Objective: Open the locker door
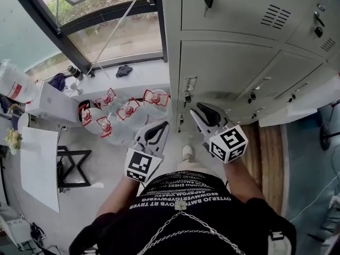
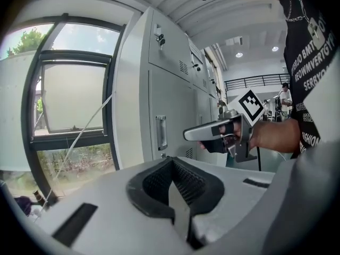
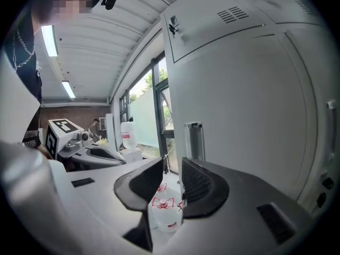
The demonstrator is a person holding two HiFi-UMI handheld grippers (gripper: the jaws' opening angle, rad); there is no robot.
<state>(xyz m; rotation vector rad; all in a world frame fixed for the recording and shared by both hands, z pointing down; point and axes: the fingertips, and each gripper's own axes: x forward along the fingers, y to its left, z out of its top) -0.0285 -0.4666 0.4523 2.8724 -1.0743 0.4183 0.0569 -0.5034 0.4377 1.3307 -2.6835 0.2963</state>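
Locker door (image 3: 255,116) — pale grey, closed

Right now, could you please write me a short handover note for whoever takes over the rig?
Left gripper: shut, empty, clear of the lockers.
Right gripper: open, empty, aimed toward the handle, not touching it.
Locker door: closed, with the handle at its edge.
Done: nothing on the door yet.
To do: bring the right gripper onto the handle, close on it and pull the door open.
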